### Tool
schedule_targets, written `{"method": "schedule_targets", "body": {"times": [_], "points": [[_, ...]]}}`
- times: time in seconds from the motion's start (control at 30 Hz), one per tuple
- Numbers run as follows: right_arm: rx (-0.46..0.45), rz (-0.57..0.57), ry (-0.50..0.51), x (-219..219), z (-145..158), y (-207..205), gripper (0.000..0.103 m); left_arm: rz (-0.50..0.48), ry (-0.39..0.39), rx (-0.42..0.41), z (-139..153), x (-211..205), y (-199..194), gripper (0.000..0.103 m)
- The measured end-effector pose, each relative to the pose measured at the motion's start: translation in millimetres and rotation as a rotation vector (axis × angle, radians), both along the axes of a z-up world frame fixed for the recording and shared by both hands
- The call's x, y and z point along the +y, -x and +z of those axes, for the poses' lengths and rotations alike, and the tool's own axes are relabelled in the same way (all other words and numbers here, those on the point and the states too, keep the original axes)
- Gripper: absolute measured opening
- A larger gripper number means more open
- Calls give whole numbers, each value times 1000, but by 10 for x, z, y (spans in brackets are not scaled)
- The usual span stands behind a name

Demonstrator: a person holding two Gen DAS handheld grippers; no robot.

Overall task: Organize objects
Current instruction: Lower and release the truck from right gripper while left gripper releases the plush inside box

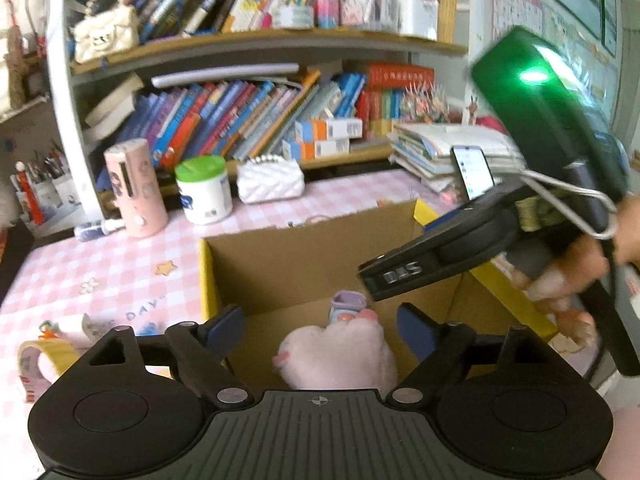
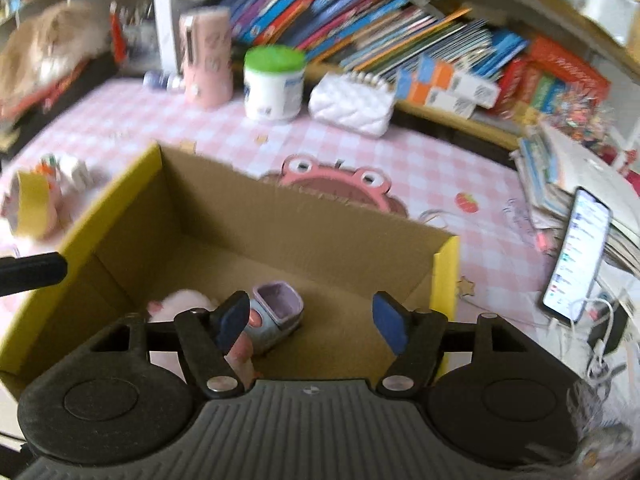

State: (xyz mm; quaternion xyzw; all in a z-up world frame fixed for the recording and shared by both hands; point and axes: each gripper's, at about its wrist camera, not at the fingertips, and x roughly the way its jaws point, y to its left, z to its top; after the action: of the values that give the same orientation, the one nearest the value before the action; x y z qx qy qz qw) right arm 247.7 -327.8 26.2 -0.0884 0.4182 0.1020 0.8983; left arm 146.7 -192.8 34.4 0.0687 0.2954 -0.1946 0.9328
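Note:
An open cardboard box with yellow flap edges stands on the pink checked table; it also shows in the right wrist view. Inside lie a pink plush paw and a small lilac toy shoe, also seen in the right wrist view as the paw and the shoe. My left gripper is open and empty over the box's near side. My right gripper is open and empty above the box, and its body shows at the right of the left wrist view.
At the back stand a pink cylinder, a green-lidded white jar and a white quilted purse before crowded bookshelves. A pink frog item lies behind the box. A phone leans right. A yellow tape roll lies left.

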Motion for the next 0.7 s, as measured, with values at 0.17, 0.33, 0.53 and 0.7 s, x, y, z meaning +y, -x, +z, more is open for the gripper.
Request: {"method": "schedule_targets", "body": {"times": [0.17, 0.33, 0.53, 0.7], "points": [[-109, -83, -63, -30, 224, 404, 70, 35, 39, -31, 105, 167, 165, 88], [-187, -180, -103, -46, 326, 799, 72, 62, 54, -48, 151, 321, 338, 90], [-248, -297, -106, -2, 328, 1265, 76, 96, 73, -52, 135, 539, 522, 92], [-255, -377, -86, 93, 217, 1606, 76, 91, 71, -37, 63, 675, 679, 95]]}}
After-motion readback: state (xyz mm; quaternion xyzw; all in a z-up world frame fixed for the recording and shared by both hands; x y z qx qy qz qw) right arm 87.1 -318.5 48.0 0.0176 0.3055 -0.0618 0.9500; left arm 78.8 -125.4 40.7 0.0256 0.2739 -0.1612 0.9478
